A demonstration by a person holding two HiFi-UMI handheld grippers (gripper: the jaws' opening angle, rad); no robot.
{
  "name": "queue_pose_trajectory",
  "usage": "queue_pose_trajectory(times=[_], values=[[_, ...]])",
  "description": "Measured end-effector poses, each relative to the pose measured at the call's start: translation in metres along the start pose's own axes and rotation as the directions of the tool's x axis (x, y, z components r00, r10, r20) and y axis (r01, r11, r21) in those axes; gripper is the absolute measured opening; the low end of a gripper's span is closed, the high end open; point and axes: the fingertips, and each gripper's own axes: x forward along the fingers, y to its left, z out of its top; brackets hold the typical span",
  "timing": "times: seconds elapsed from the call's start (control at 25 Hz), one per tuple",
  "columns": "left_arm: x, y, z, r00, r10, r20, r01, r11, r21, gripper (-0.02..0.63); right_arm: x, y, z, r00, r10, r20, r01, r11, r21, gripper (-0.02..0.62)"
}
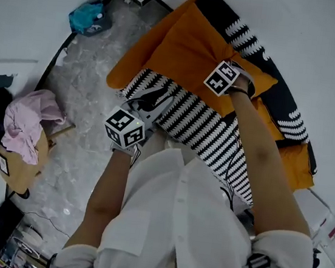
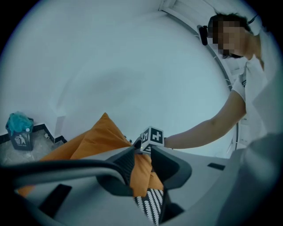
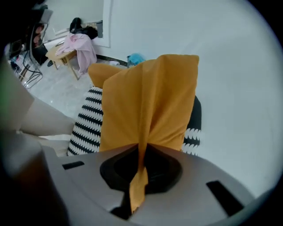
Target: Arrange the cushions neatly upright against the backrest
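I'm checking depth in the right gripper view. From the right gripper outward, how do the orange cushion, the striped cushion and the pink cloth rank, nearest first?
1. orange cushion: pinched in the right gripper, centre of the view.
2. striped cushion: just behind the first, at the left.
3. pink cloth: far upper left, well beyond both cushions.

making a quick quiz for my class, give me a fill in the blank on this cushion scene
1. The cushion pinched by the left gripper and right gripper is ___.
2. The striped cushion near it is black and ___.
3. The cloth draped on the small wooden table is ___.
Missing words: orange, white, pink.
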Motion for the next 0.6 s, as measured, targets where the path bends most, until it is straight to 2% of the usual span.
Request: queue_pose_trajectory(times=[0.2, 0.4, 0.6], values=[[0.012, -0.004, -0.004, 0.999, -0.027, -0.031, 0.027, 1.000, -0.003, 0.126, 0.000, -0.027, -0.022, 0.998, -0.048, -0.036, 0.054, 0.984, 0.170, 0.015], [0.023, -0.003, -0.003, 0.998, -0.036, -0.047, 0.035, 0.999, -0.003, 0.126, 0.004, -0.042, -0.048, 0.997, -0.056, -0.052, 0.068, 0.962, 0.265, 0.015], [0.030, 0.000, -0.002, 0.997, -0.038, -0.071, 0.039, 0.999, 0.007, 0.126, 0.021, -0.067, -0.060, 0.995, -0.072, -0.074, 0.095, 0.925, 0.367, 0.017]])
